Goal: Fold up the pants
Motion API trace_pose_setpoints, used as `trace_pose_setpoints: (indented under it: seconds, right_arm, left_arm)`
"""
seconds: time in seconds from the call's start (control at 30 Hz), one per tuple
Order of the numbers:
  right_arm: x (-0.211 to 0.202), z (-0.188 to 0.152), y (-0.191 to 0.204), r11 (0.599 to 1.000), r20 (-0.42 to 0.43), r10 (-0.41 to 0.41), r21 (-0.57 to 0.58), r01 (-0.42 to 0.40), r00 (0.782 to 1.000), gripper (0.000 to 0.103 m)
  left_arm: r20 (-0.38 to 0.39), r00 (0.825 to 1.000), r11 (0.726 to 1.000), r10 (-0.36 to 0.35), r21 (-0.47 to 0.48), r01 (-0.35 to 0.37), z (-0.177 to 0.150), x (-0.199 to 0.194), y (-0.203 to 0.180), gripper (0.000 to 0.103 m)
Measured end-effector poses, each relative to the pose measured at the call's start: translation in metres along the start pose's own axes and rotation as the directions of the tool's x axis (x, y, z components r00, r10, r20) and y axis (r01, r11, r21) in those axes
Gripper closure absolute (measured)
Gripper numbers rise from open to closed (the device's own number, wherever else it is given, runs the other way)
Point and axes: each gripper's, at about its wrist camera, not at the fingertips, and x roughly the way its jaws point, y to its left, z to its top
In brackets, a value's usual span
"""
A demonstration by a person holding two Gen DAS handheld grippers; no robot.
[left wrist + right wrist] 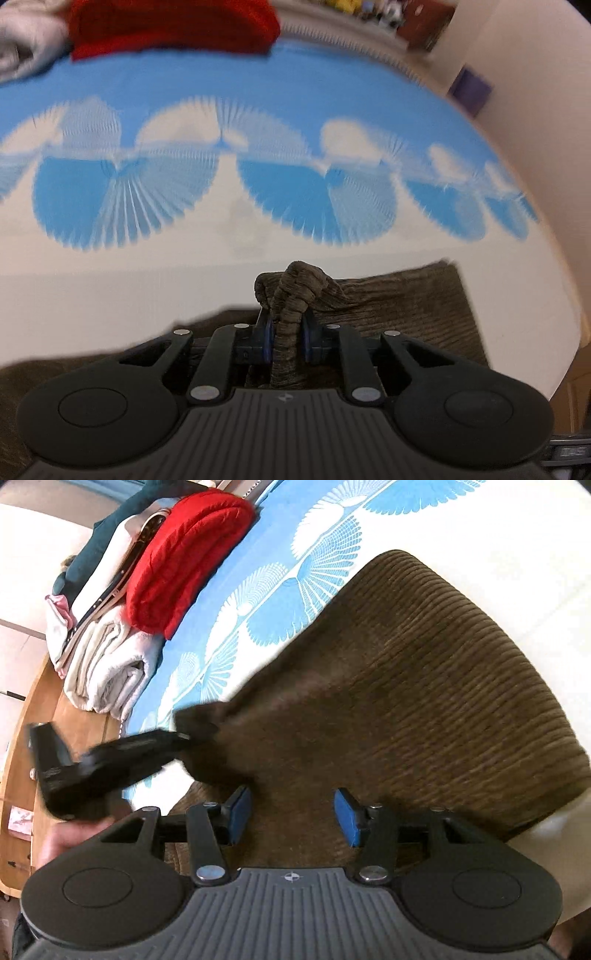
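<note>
brown corduroy at my left tongs: my left gripper (288, 343) is pinching a bunched ridge of the pants (399, 306), blue pads closed hard on the cloth, the wad sticking up just past the tips.
right tongs: my right gripper (293, 816) is hanging wide open over the pants (424, 686), blue pads apart and gripping nothing; whether they are touching the cloth beneath i cannot tell.
where the pants are lying: they are spreading straight ahead of my right tongs, already doubled into a broad panel on the bedspread (258, 602).
long axis: it is running away from my right tongs, up and to the right, ending in a rounded fold edge at the far end.
which hand is nearer: my left gripper (122, 760) is holding the near-left corner, blurred in the right wrist view, so it is the one placed to carry that edge; i am judging the coming fold goes along the axis toward the far edge.
right hand's part: probably pinning or catching the near-right edge.
farther off: folded red blanket (184, 565) and pale linens (107, 664) are sitting stacked, well apart from the pants.
</note>
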Motion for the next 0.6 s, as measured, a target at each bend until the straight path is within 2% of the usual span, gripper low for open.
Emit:
trace_pose_setpoints:
  seconds: [0.07,0.1,0.17,0.23,0.27,0.33,0.4,0.43,0.53,0.6]
  right_arm:
    - [0.001,0.0,0.0,1.0,0.005,-0.004,-0.007,0.004,1.0,0.05]
    - [-0.001,-0.001,-0.001,1.0,0.009,-0.008,-0.01,0.008,1.0,0.05]
    - [-0.001,0.0,-0.004,1.0,0.014,-0.022,-0.019,0.022,1.0,0.05]
    - [-0.002,0.001,-0.006,0.999,0.02,-0.042,-0.026,0.043,0.999,0.05]
    - [-0.004,0.001,-0.008,0.998,0.033,-0.061,-0.03,0.062,0.998,0.05]
    - [-0.012,0.003,-0.01,0.99,0.099,-0.127,-0.043,0.131,0.987,0.05]
    - [-0.024,0.006,-0.014,0.977,0.185,-0.202,-0.035,0.212,0.962,0.05]
    - [-0.03,0.007,-0.017,0.968,0.224,-0.237,-0.028,0.249,0.945,0.05]
    - [-0.044,0.009,-0.028,0.932,0.31,-0.348,0.007,0.364,0.885,0.05]
    - [-0.048,0.01,-0.038,0.911,0.321,-0.405,0.06,0.409,0.856,0.046]
  left_arm:
    - [0.006,0.999,0.999,0.036,-0.027,-0.036,0.0,0.002,0.01,0.084]
    - [-0.016,0.998,0.997,0.062,-0.054,-0.063,-0.002,0.009,0.017,0.077]
    - [-0.087,0.989,0.991,0.116,-0.052,-0.121,-0.007,0.019,0.025,0.076]
    - [-0.064,0.986,0.987,0.156,-0.034,-0.158,-0.007,0.007,0.026,0.073]
    - [-0.039,0.987,0.988,0.153,-0.027,-0.154,-0.006,-0.005,0.025,0.073]
    - [-0.005,0.994,0.993,0.112,-0.024,-0.112,-0.009,-0.026,0.025,0.056]
    - [-0.031,0.997,0.997,0.077,-0.023,-0.078,-0.02,-0.033,0.028,0.049]
    - [-0.076,0.995,0.998,0.062,-0.029,-0.064,-0.03,-0.03,0.031,0.049]
    - [-0.229,0.973,0.997,0.04,-0.059,-0.055,-0.066,-0.012,0.039,0.049]
    - [-0.284,0.958,0.998,0.03,-0.049,-0.045,-0.082,-0.002,0.041,0.049]
